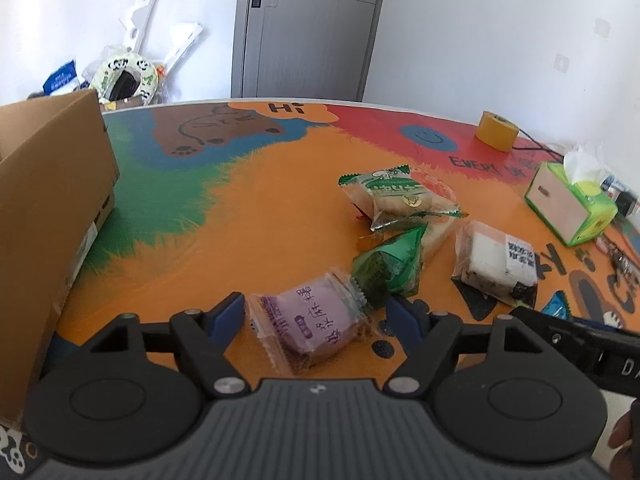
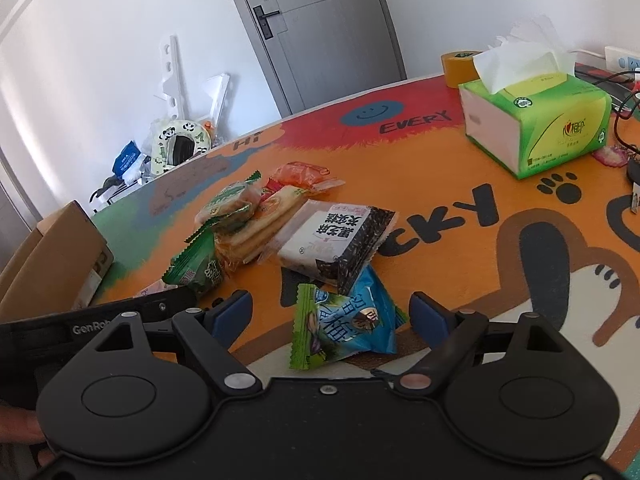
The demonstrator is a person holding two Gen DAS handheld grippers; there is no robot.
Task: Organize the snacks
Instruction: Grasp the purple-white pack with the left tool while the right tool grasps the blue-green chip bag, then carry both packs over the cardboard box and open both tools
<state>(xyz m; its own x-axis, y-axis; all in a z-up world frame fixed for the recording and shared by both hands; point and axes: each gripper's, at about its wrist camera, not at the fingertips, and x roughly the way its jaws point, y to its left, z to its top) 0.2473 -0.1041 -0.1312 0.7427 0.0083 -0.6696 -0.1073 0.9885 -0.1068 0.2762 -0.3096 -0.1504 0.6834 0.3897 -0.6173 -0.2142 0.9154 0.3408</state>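
Two grippers are sitting wide open on the bright table (image 1: pixel 248 216), gripping nothing, the left gripper (image 1: pixel 316 316) around one soft purple snack pack (image 1: pixel 310 330) and the right gripper (image 2: pixel 330 316) around one blue-green pack (image 2: pixel 346 330), with four more packs piled at twelve o'clock and bare orange room beside them.

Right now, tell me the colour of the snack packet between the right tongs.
Blue with a green sealed edge, clearest in the right wrist view.

Green tissue box (image 2: pixel 536 120), yellow tape roll (image 1: pixel 496 130), grey door (image 1: pixel 308 28), cables (image 2: pixel 624 108), colourful cartoon tablecloth (image 1: pixel 256 208)
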